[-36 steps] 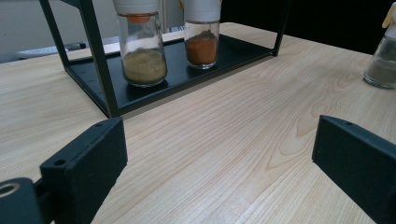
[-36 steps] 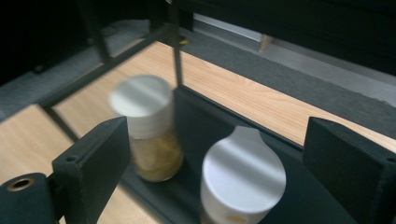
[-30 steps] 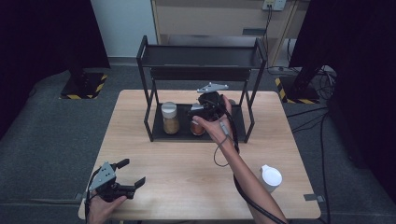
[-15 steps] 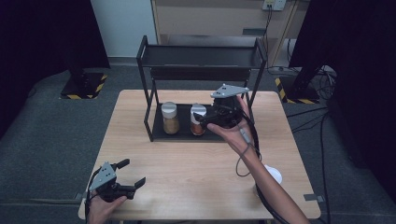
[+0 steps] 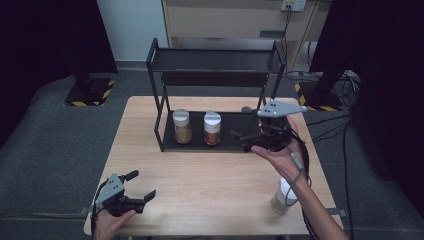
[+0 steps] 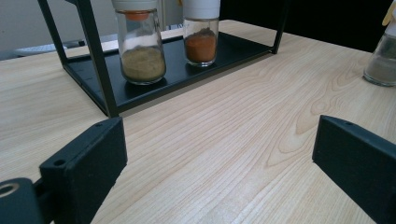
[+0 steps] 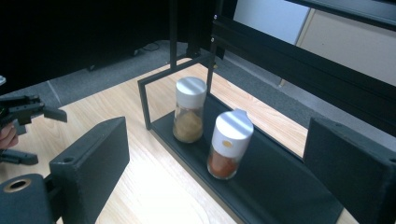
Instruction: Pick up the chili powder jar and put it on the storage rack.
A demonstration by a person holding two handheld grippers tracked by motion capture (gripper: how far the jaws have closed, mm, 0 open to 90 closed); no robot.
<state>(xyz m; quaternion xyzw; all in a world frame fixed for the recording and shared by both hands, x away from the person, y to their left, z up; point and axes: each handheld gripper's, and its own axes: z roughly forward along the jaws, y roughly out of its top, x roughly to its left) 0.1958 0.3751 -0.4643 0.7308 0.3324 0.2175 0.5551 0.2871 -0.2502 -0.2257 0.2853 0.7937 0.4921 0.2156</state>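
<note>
Orange spice jar (image 5: 212, 128) — on rack (image 5: 200, 142) bottom shelf, just left of right gripper (image 5: 239, 140). Jaws spread, empty. Left gripper (image 5: 142, 187) — spread, empty, well short of rack.

You look down from above onto the table (image 5: 200, 170). Both gripper views sit low and close, sharing the rack (image 6: 93, 79) with its jars.

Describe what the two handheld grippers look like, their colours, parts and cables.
Both are black, each topped by a grey three-cornered plate. The left gripper and the right gripper each have two blocky black jaws. A dark cable trails from the right one along the bare forearm.
</note>
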